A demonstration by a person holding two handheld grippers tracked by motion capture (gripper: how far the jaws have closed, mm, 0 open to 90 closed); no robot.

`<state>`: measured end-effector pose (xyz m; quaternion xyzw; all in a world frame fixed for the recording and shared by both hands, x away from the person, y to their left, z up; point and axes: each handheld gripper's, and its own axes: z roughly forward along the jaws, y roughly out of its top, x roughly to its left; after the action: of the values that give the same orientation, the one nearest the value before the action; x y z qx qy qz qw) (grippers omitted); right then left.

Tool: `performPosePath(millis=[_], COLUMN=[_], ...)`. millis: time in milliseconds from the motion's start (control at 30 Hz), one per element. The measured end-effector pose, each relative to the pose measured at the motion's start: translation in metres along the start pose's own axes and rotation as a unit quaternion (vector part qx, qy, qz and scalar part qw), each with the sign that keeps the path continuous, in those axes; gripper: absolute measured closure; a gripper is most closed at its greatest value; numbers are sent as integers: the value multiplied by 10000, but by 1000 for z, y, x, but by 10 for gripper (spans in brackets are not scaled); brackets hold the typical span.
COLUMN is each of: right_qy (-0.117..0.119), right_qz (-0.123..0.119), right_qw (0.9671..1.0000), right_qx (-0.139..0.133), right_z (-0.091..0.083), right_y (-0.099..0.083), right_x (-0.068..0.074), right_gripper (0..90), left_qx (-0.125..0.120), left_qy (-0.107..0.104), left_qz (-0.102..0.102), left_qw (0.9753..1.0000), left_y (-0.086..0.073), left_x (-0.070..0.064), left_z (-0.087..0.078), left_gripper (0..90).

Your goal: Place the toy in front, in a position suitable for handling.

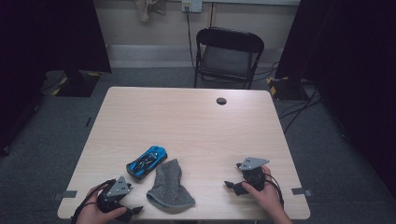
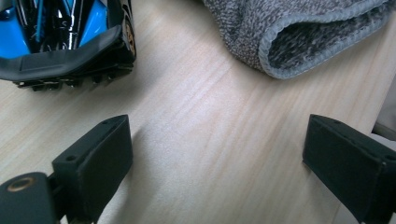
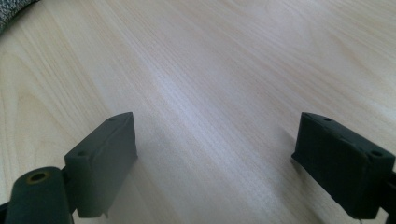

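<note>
Your left gripper [image 1: 133, 211] and right gripper [image 1: 232, 184] both rest at the near edge with jaws spread wide, holding nothing. The grey knitted fabric pouch [image 1: 169, 185] lies between them, touching the blue and black toy car [image 1: 146, 161] at its far left. Approach low and pinch the pouch's hemmed opening [image 2: 299, 44] cleanly.

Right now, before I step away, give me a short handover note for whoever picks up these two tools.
Left tool: open, holding nothing, low over the table at its near left edge, aimed at the toy car and the sock.
Right tool: open, holding nothing, over bare wood at the near right.
Blue toy car: on the table, left of centre, beside the grey sock, which lies flat with its open end facing the left tool.
Done: nothing gripped yet.
Left: likely grasp the car and the sock.
</note>
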<state>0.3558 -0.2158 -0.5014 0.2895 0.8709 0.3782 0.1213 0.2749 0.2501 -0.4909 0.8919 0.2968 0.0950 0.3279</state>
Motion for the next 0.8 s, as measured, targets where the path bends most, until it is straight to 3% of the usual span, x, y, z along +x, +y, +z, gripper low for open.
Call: performPosePath(millis=[167, 200, 233, 467, 567, 733, 800], right_qy=[19, 32, 36, 36, 5, 4, 6], right_qz=[-16, -31, -30, -26, 2, -1, -3], right_qw=[10000, 10000, 10000, 10000, 10000, 10000, 10000], right_qx=[1, -4, 0, -8, 0, -7, -6], right_z=[0, 0, 0, -1, -3, -3, -3], right_y=[0, 0, 0, -1, -3, -3, -3], right_x=[-1, -1, -1, -1, -1, -1, -1], right_gripper=[118, 118, 119, 118, 119, 118, 118], left_qx=[22, 21, 21, -326, -364, -423, -406], left_qy=[23, -41, -41, -21, -148, -143, -151], left_qz=[-45, -215, -215, -526, -514, -630, -843], left_qw=[10000, 9998, 9998, 9981, 9979, 9970, 9955], left_y=[3, 5, 5, 18, 31, 46, 56], left_x=[-1, 0, 0, -3, -9, -12, -14], left_z=[-1, -2, -2, -14, -18, -14, -9], left_gripper=[151, 176, 176, 176, 169, 169, 166])
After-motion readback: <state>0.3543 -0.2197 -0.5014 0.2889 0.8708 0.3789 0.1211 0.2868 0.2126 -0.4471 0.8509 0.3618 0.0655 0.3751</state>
